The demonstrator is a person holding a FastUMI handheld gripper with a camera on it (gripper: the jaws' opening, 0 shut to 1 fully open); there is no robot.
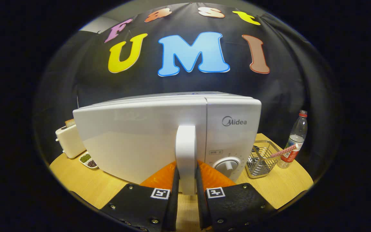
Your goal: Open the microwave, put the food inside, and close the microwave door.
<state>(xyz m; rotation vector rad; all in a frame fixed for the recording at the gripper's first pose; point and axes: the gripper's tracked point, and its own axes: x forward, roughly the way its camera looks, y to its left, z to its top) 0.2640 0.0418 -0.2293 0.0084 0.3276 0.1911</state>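
Your gripper (186, 180) is pinching the upright handle (185, 154) of the microwave (140, 135), one finger pressed to each side of it. The handle stands on the door (130, 141), just left of the knob (226, 165). The microwave sits on the wooden table (76, 180), straight ahead of the fingers. To its left stand a toaster (69, 140) and small dishes (88, 160); to its right, a wire basket (262, 158) and a bottle (295, 138).

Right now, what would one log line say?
hand-held gripper: shut on door handle | microwave: door closed | food: not yet inside
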